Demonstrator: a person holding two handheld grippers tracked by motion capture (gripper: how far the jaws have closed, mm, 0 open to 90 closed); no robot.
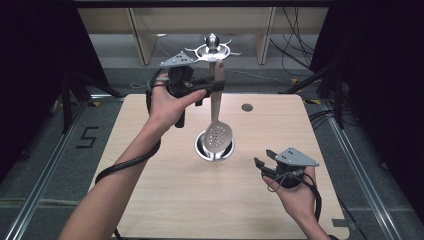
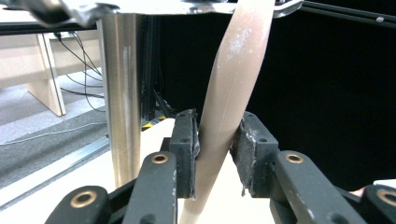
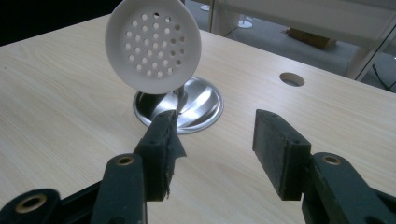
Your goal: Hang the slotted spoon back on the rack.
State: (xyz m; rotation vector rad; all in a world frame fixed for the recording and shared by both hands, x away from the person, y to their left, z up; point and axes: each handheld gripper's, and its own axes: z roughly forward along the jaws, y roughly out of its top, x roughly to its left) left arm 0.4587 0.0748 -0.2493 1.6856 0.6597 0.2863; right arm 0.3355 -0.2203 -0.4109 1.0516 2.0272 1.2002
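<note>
At the middle of the high view, the wooden table (image 1: 165, 200) bears a steel rack (image 1: 214, 50) from which the slotted spoon (image 1: 217, 135) hangs. The left gripper (image 1: 212, 89) brackets its handle, one pad touching, the other slightly off. At lower right, the right gripper (image 1: 261, 164) gapes empty.

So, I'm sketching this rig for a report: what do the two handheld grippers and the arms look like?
Both are black two-jaw tools. The left gripper and right gripper each carry a grey three-cornered plate on top and trail a thick black cable. Up close, the jaw links have brass-coloured rivets, and the flat dark pads look worn, with frayed edges. The forearms are bare, with no sleeves in view.
</note>
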